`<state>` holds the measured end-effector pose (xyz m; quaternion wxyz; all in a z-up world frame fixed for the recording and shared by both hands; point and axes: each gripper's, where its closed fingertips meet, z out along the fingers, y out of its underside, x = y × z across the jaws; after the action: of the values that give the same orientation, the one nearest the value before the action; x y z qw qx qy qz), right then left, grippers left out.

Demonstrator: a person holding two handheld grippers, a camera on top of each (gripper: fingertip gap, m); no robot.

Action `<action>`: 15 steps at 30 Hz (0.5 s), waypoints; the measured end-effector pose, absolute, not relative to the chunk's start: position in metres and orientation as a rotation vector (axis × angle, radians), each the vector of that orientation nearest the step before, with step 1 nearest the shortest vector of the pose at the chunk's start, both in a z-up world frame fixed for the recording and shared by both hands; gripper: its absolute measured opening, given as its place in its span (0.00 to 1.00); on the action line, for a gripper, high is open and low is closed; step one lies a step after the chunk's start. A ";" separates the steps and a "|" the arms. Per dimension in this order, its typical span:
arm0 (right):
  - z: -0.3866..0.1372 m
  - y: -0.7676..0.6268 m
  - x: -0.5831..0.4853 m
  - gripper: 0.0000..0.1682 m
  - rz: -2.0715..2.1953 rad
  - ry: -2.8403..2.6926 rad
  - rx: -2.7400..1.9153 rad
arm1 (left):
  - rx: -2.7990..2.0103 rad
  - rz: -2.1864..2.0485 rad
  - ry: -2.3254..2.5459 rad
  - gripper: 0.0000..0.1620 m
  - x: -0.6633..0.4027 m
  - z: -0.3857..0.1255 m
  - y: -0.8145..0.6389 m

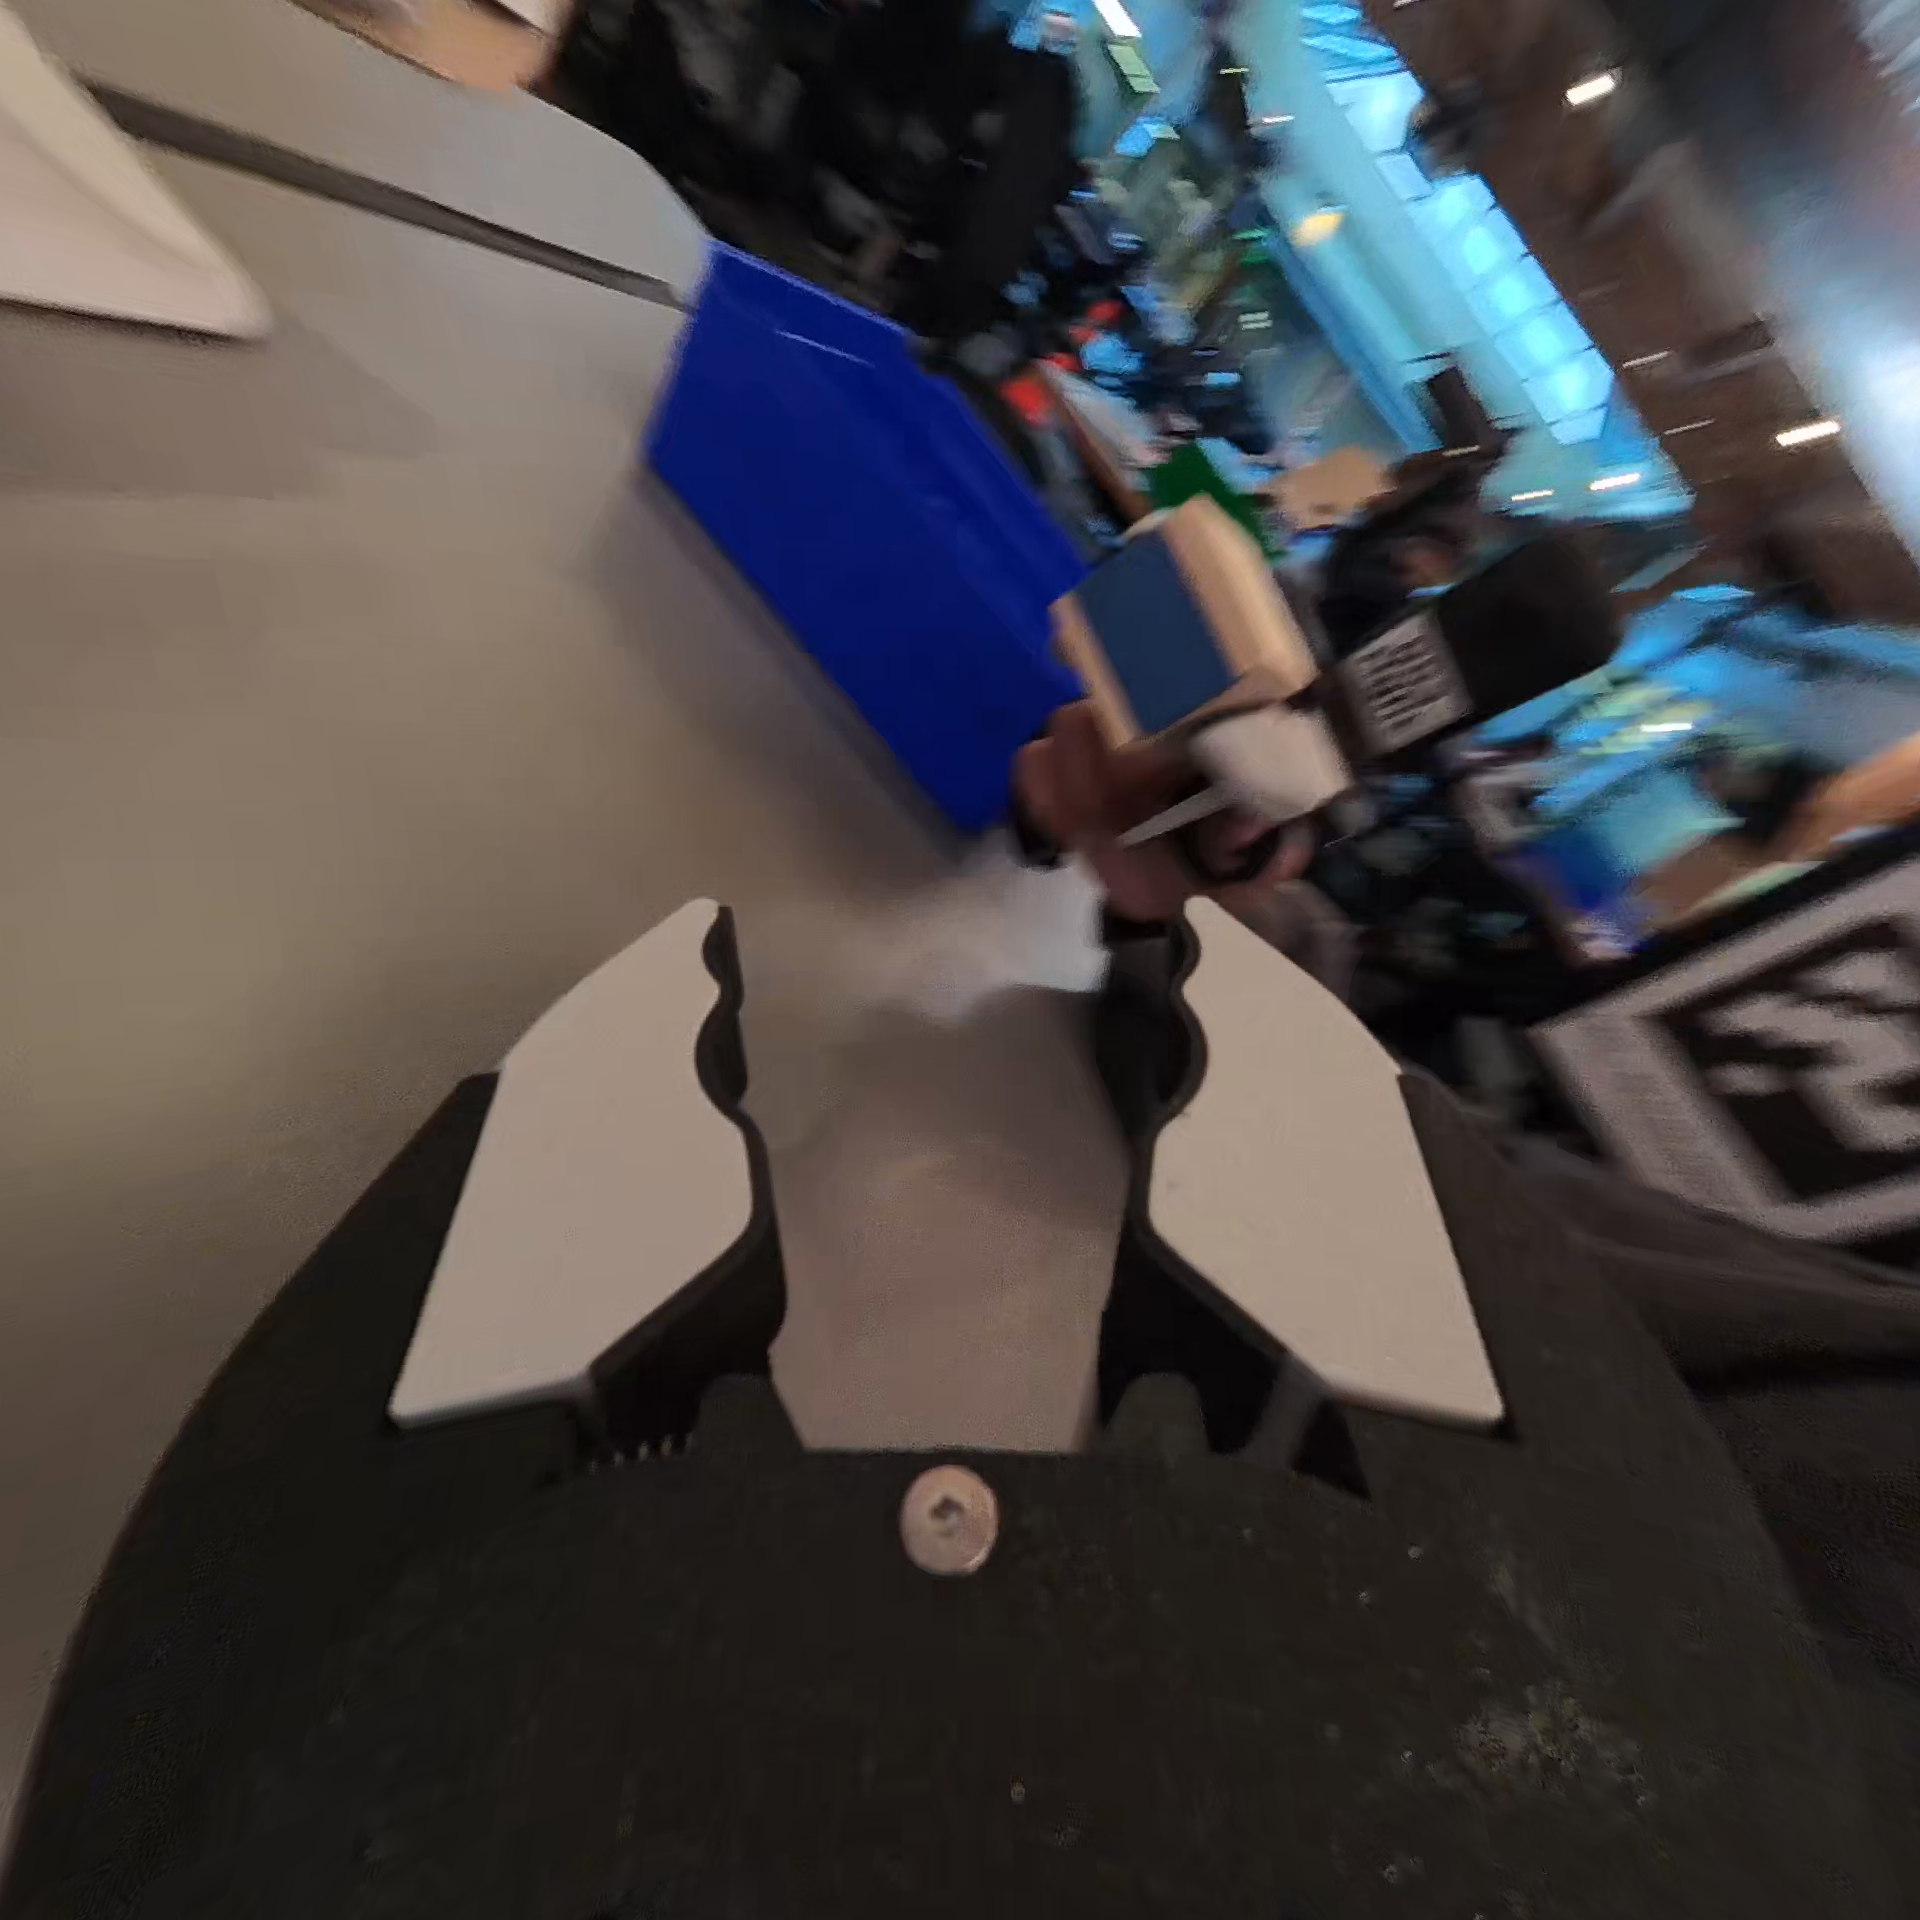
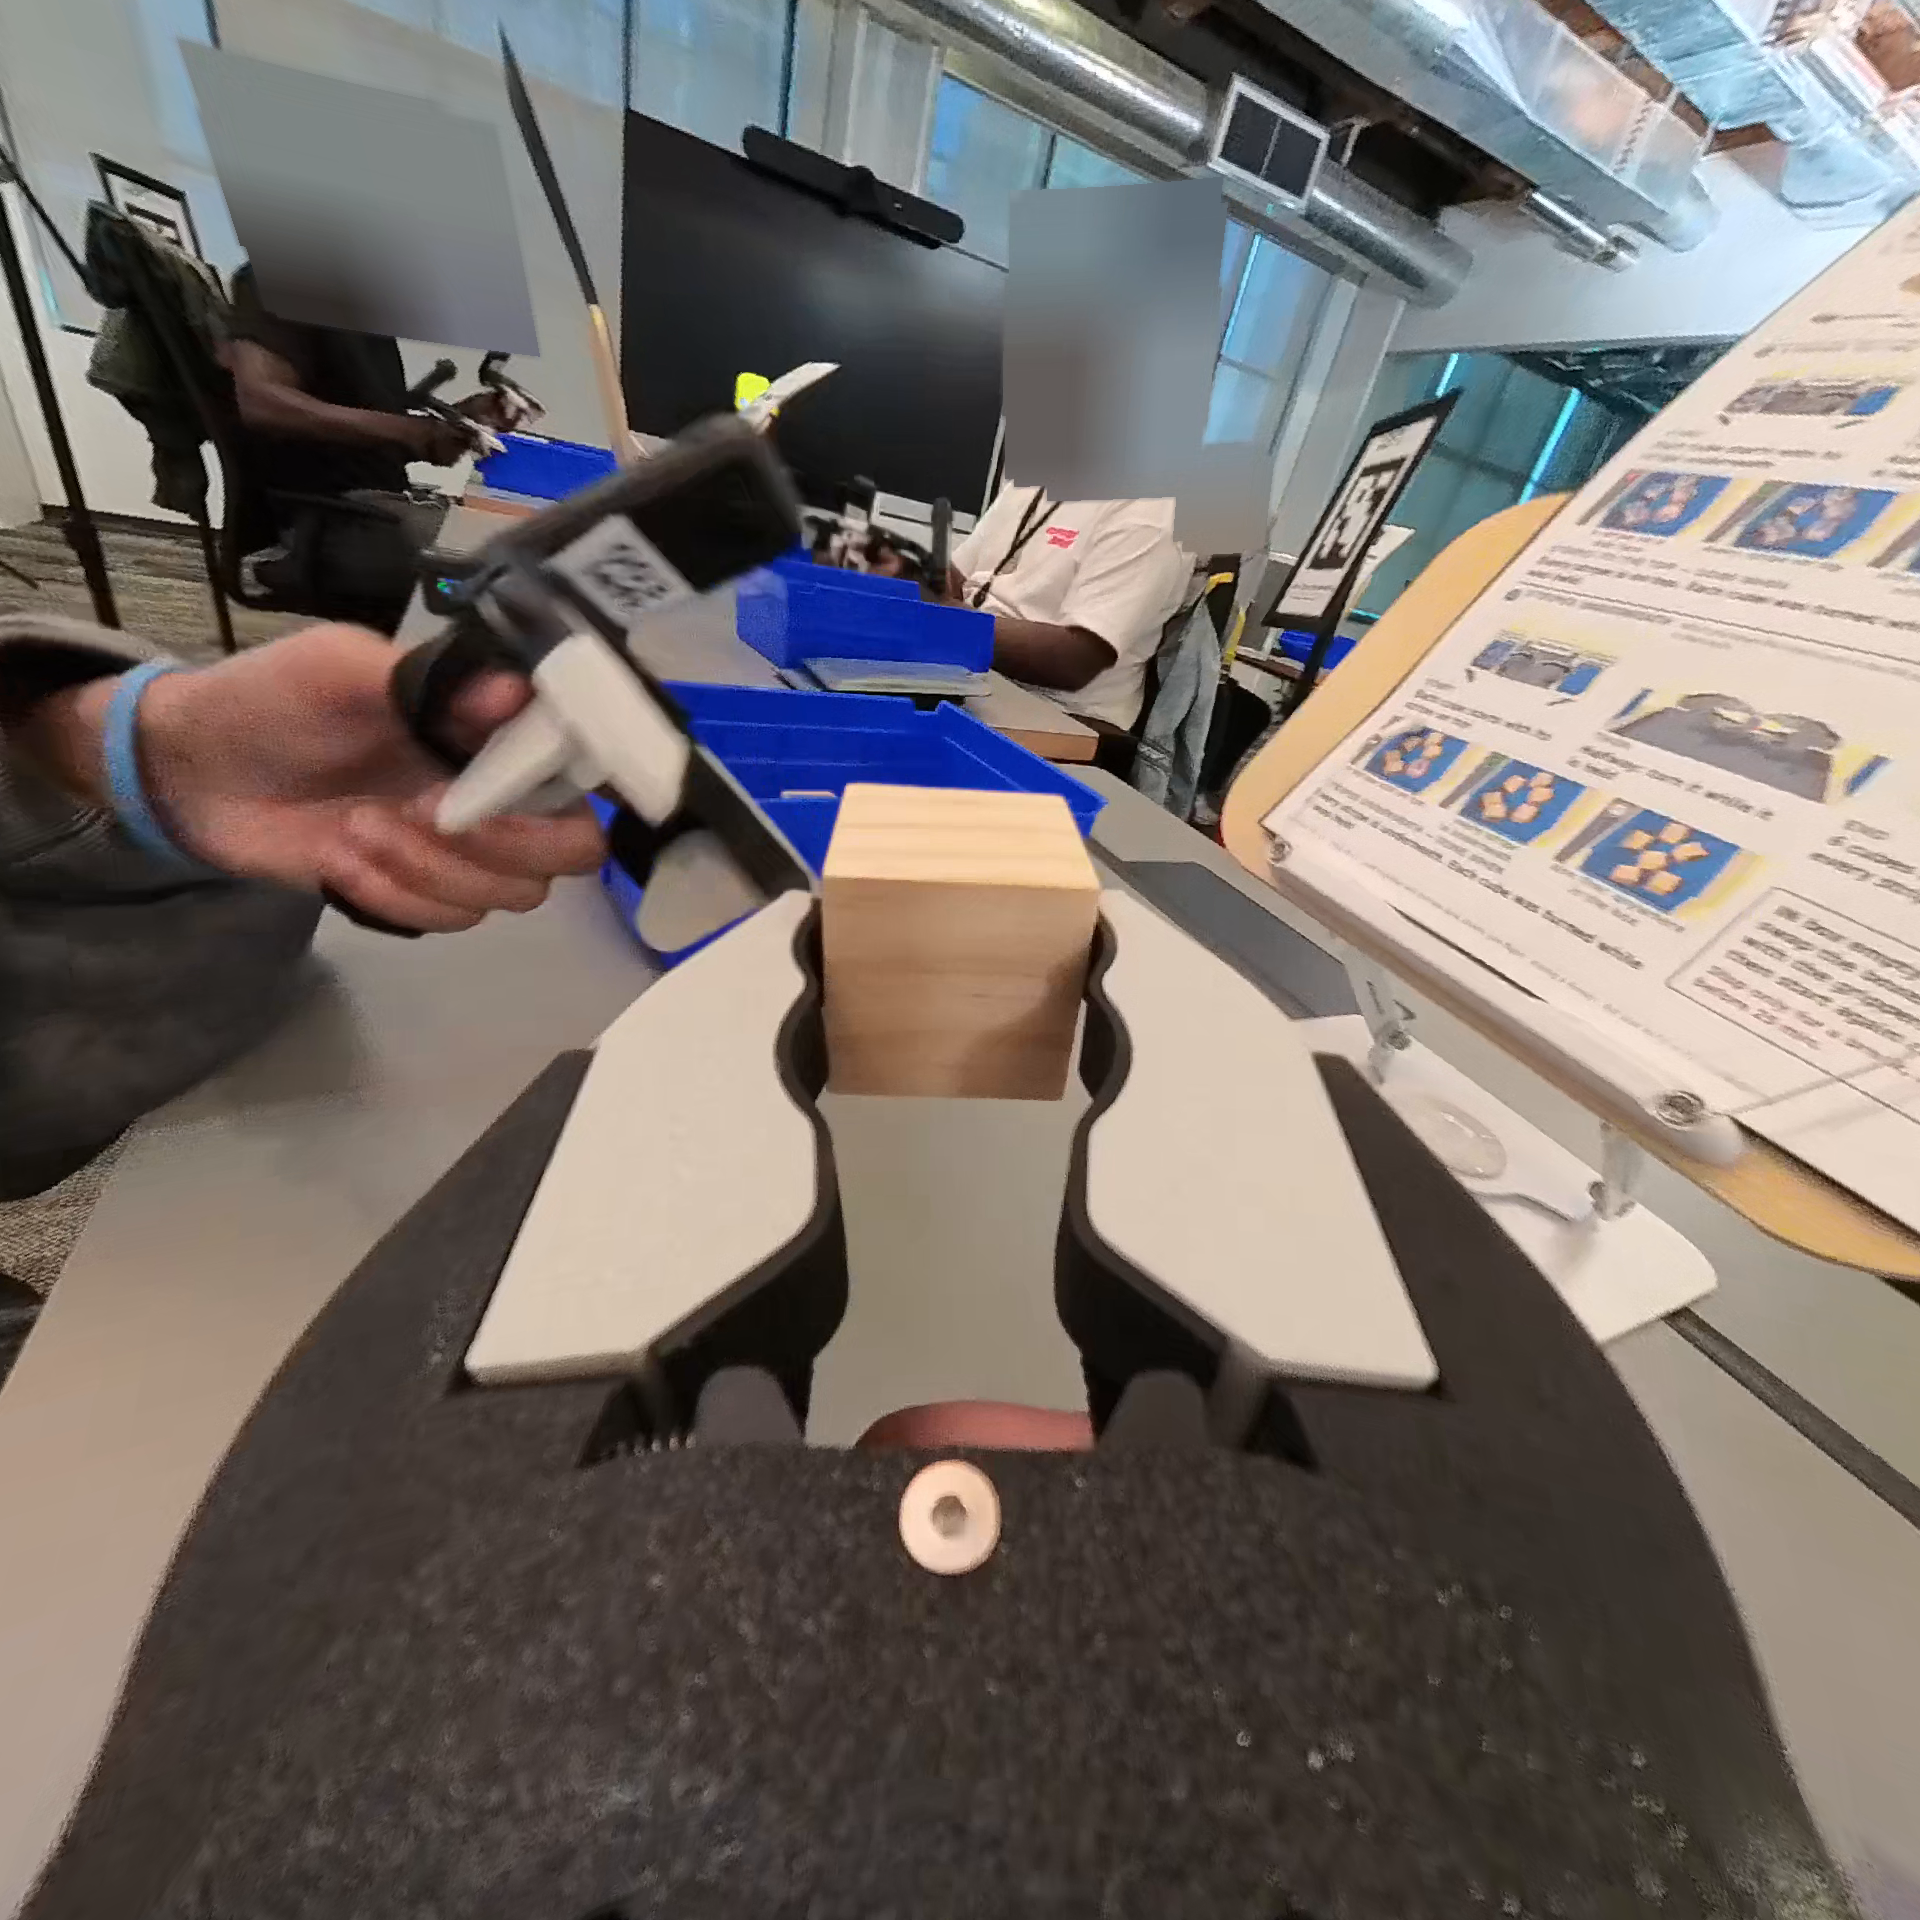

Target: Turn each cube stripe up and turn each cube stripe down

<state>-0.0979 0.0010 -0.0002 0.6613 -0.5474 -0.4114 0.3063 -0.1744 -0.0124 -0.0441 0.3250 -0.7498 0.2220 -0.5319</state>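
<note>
Above the bench (image 2: pixel 312 1039), right tool (image 2: pixel 954 971) grips the cube (image 2: pixel 956 935) — stripe faces left. Left tool (image 1: pixel 956 935) wide, empty. Next: regrasp, roll stripe up.

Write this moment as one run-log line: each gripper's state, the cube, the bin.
right gripper: shut on wooden cube, lifted off grey table | stripe: unseen here, visible in left view | left gripper: open, empty | blue bin: behind cube

A: What sits between the left gripper (image 1: pixel 956 935) fingers?
B: Nothing; the jaws stand apart over the grey table (image 1: pixel 312 727).
A: Ahead?
B: A blue bin (image 1: pixel 831 540), and right of it the right gripper (image 1: pixel 1184 634) holding a blue-faced cube (image 1: pixel 1164 634).
</note>
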 end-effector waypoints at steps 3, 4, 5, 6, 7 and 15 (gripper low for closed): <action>0.002 0.005 -0.086 0.27 0.672 -0.900 -1.289 | -1.964 -0.885 0.619 0.46 -0.210 -0.084 -0.017; 0.001 0.008 -0.081 0.27 0.662 -0.882 -1.318 | -1.945 -0.754 0.615 0.45 -0.223 -0.093 -0.019; 0.000 0.011 -0.077 0.27 0.652 -0.869 -1.349 | -1.915 -0.700 0.616 0.44 -0.229 -0.098 -0.025; -0.002 0.013 -0.074 0.27 0.647 -0.856 -1.372 | -1.890 -0.719 0.638 0.44 -0.227 -0.099 -0.034; -0.003 0.015 -0.071 0.27 0.645 -0.842 -1.394 | -1.891 -0.736 0.664 0.44 -0.224 -0.100 -0.042; 0.014 0.060 -0.003 0.27 0.392 -0.561 -1.684 | -1.822 -0.549 0.738 0.42 -0.229 -0.089 -0.041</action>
<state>-0.0033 0.0598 0.0144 0.6147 -0.7307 -0.2436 0.1703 -0.2285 -0.0414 -0.0893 0.5228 -0.7609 0.3083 -0.2294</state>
